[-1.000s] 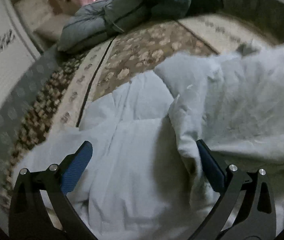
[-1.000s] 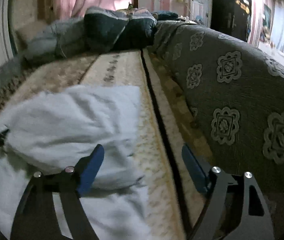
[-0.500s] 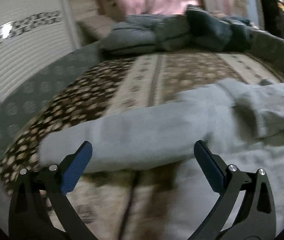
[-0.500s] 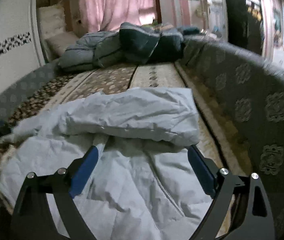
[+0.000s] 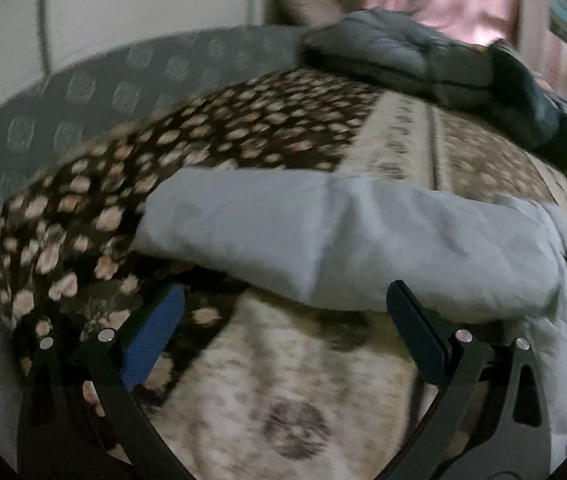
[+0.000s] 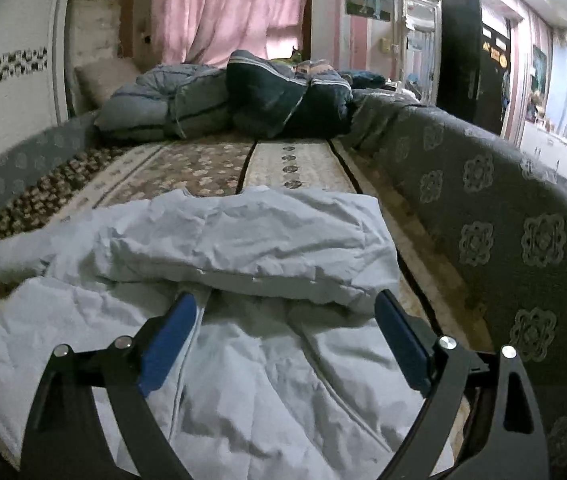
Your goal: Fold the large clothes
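A large pale blue padded jacket point(image 6: 243, 240) lies on the patterned bed cover point(image 6: 203, 168). Its upper part is folded over the lower part, which spreads toward the camera. In the left wrist view one long sleeve of the jacket point(image 5: 323, 236) stretches out to the left over the brown spotted cover point(image 5: 203, 132). My left gripper point(image 5: 283, 316) is open and empty, just short of the sleeve. My right gripper point(image 6: 285, 320) is open and empty, above the jacket's lower part, near the folded edge.
Folded grey and dark blue quilts point(image 6: 223, 100) are piled at the far end of the bed. A grey patterned raised edge point(image 6: 503, 220) runs along the right side. A white wall point(image 5: 103, 20) and grey border point(image 5: 103, 88) stand on the left.
The left gripper has pulled back and swung left off the jacket, now facing the outstretched sleeve. The right gripper has drawn back and now looks over the folded jacket.
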The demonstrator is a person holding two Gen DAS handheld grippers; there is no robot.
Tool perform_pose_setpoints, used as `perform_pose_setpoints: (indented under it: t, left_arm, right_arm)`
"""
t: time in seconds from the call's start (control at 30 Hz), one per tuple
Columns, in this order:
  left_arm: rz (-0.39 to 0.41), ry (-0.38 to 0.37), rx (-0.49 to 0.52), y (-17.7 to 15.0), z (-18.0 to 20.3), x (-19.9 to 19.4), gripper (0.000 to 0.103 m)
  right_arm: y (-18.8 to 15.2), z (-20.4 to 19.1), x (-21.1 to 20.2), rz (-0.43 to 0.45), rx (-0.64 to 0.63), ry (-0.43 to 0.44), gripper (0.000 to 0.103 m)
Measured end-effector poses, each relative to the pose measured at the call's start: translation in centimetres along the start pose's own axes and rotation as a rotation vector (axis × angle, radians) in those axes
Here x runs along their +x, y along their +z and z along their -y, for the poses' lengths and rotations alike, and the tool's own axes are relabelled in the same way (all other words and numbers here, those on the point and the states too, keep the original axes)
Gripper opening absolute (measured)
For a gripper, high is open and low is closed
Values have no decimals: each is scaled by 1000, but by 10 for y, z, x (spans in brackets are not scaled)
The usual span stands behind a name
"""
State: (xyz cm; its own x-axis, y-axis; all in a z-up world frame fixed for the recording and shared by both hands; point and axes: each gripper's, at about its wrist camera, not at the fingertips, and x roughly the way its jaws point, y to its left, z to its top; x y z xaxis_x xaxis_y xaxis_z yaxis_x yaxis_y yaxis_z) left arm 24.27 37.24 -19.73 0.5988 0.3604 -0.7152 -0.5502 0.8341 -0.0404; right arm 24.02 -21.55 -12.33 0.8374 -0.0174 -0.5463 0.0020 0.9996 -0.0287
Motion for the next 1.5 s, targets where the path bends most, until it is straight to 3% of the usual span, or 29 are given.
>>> perform_pose_setpoints:
  t: [0.2, 0.37, 0.43, 0.5, 0.53, 0.6, 0.67, 0.77, 0.9, 0.97, 1.07, 1.2, 1.3, 1.4, 1.47, 1.5]
  left_arm:
    - [-57, 13, -107, 9, -31, 40, 100]
    - [-150, -52, -266, 11, -45, 78, 97]
    - [-161, -43, -247, 13, -41, 89, 83]
    - [-170, -53, -176, 18, -26, 101, 46]
    - [-176, -67, -174, 20, -22, 104, 39]
    - [-155, -75, -178, 26, -20, 99, 12]
    - [-102, -92, -182, 37, -18, 83, 7]
    - [6, -97, -133, 50, 0, 53, 5]
    - [158, -138, 2, 66, 59, -3, 4]
    - [219, -214, 56, 75, 91, -34, 4]
    - [258, -402, 124, 85, 153, -81, 0]
    - [345, -627, 299, 67, 250, -154, 0]
    - [335, -751, 380, 32, 313, -183, 0]
    - [275, -794, 444, -8, 360, -187, 0]
    - [241, -785, 455, -30, 371, -186, 4]
    - [237, -767, 456, -37, 370, -187, 24]
  right_arm:
    - [-1, -12, 21, -26, -3, 3, 91]
    - [-5, -17, 40, -58, -4, 11, 91]
    - [-5, -18, 46, -64, -8, 13, 91]
    - [-4, -18, 51, -66, -25, 10, 91]
    - [-3, -18, 53, -65, -32, 10, 91]
    - [-1, -15, 56, -66, -38, 9, 91]
    - [1, -9, 57, -61, -32, 8, 91]
    - [5, 2, 56, -48, -8, 7, 91]
    - [11, 21, 51, -26, 66, 13, 91]
    - [14, 30, 47, -13, 88, 15, 91]
    - [17, 41, 41, -3, 99, 19, 91]
    - [18, 61, 30, 20, 136, 16, 91]
    - [14, 82, 25, 19, 187, 19, 91]
    - [5, 100, 21, 6, 212, 14, 91]
    - [0, 109, 17, 1, 205, 8, 91]
    - [-4, 115, 16, -1, 200, -1, 91]
